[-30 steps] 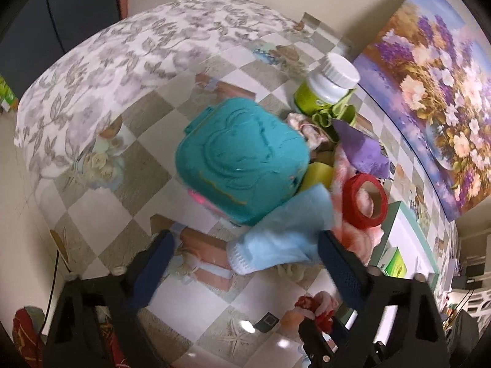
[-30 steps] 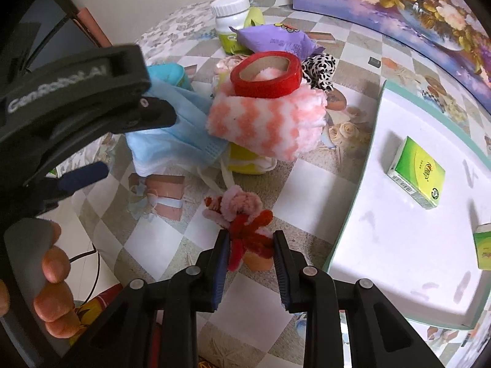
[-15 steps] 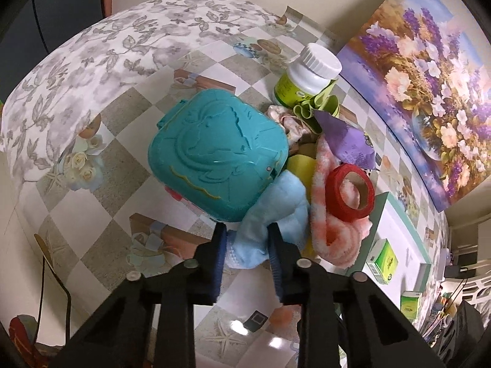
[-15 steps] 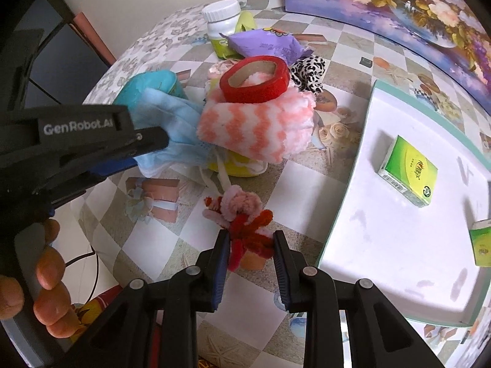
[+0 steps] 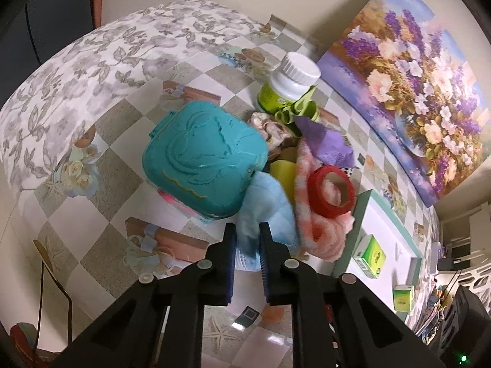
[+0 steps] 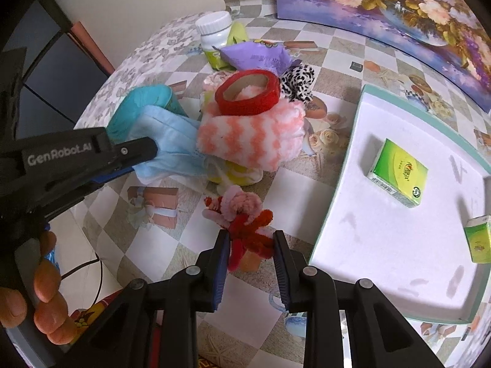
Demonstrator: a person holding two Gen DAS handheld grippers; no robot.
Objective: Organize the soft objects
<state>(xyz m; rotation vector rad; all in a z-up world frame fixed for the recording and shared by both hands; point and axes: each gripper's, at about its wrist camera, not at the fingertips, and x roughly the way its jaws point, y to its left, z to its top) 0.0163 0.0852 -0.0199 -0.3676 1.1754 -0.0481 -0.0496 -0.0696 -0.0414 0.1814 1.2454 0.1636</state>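
Observation:
A light blue face mask [image 5: 270, 202] lies against a teal plastic case [image 5: 202, 159] in the pile. The jaws of my left gripper [image 5: 248, 230] are closing and their pads pinch a fold of the mask; the right wrist view shows the mask [image 6: 172, 141] too. My right gripper [image 6: 251, 239] is shut on a red and pink pipe-cleaner figure [image 6: 242, 211] above the checked tablecloth. Beside the mask, a pink and white fuzzy cloth [image 6: 251, 135] carries a red tape roll [image 6: 248, 95].
A white tray [image 6: 383, 245] with a teal rim at the right holds two green boxes [image 6: 399, 171]. A white-capped bottle [image 5: 288, 86], a purple packet [image 6: 254, 56] and a spotted scrunchie [image 6: 299, 81] sit behind the pile. A flower painting [image 5: 414, 92] leans on the wall.
My left gripper went from wide open around the blue mask to closed on it and lifted back a little. The right gripper kept its hold on the pipe-cleaner figure.

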